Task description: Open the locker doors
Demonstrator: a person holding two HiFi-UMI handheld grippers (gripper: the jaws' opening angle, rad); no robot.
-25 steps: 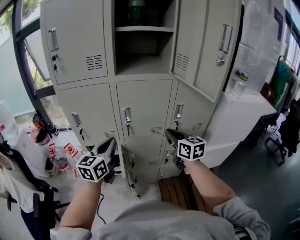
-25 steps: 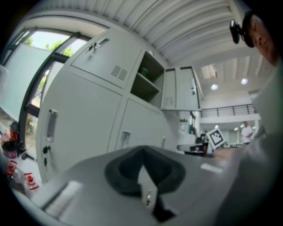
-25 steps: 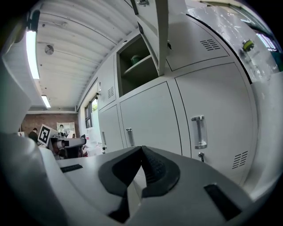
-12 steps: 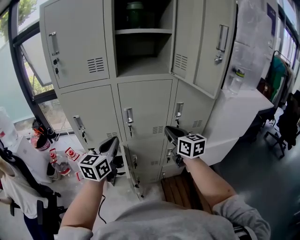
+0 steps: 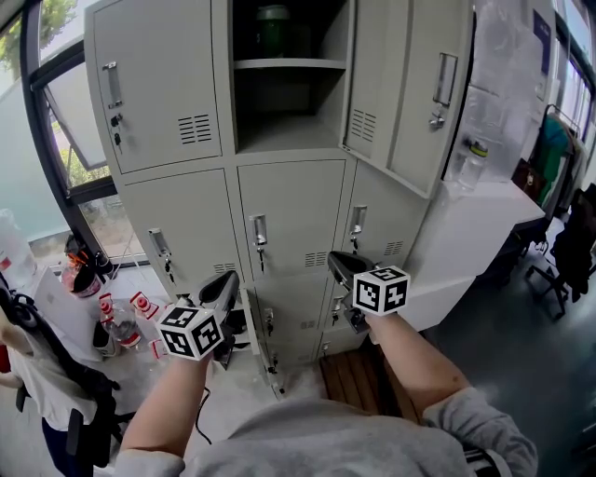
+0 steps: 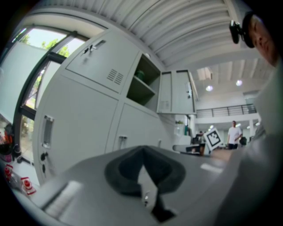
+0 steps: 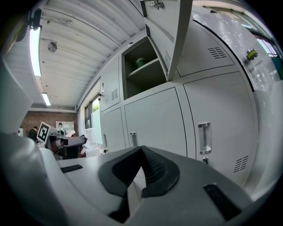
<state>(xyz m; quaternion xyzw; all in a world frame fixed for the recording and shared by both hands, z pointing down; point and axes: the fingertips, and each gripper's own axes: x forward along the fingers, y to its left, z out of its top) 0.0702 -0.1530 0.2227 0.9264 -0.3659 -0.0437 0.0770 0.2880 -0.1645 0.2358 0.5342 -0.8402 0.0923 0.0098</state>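
I'm holding both grippers low, well below the open compartment (image 5: 284,102) of the locker bank (image 5: 182,219). The left gripper (image 5: 223,281) and the right gripper (image 5: 341,263) each have their jaws pressed together on nothing. My guess is they're parked between reaches.

The swung door (image 5: 410,88) hangs just right of that compartment. The doors left of it and directly below it are closed, and the handle (image 5: 259,230) straight below looks like the nearest candidate.

The bottom row, furthest below the compartment, sits behind my grippers and arms. One door there may be ajar, but I can't tell. A green thing (image 5: 272,23) in the compartment's upper part is cut off by the frame edge.
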